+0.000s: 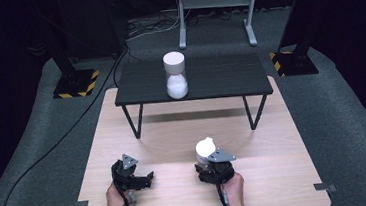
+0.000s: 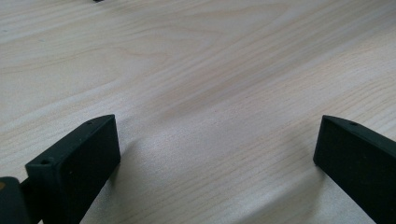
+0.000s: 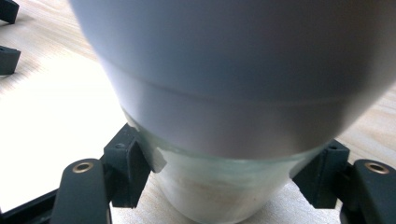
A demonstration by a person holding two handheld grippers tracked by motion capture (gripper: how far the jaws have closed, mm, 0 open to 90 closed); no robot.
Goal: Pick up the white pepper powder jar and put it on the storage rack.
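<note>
On the near left part of the light wooden table (image 1: 123, 133), the left gripper (image 1: 145, 179) rests low over the surface in the person's left hand (image 1: 116, 196). Its two black jaws stand wide apart, and between them there is only bare wood, so it holds nothing. To the right of it, at the near middle of the table, the right gripper (image 3: 224, 172) is closed on a jar (image 3: 219, 191) with a white lid (image 1: 205, 146). The jaws press on both sides of the clear lower part of the jar, just under the lid. The jar stands upright, and I cannot tell if its bottom touches the table. The person's right hand (image 1: 233, 186) holds this gripper from the near side. Farther away, on a small black table (image 1: 229, 76) that stands on the far half of the wooden table, a second jar (image 1: 176, 78) with a white lid stands upright, well apart from both grippers.
</note>
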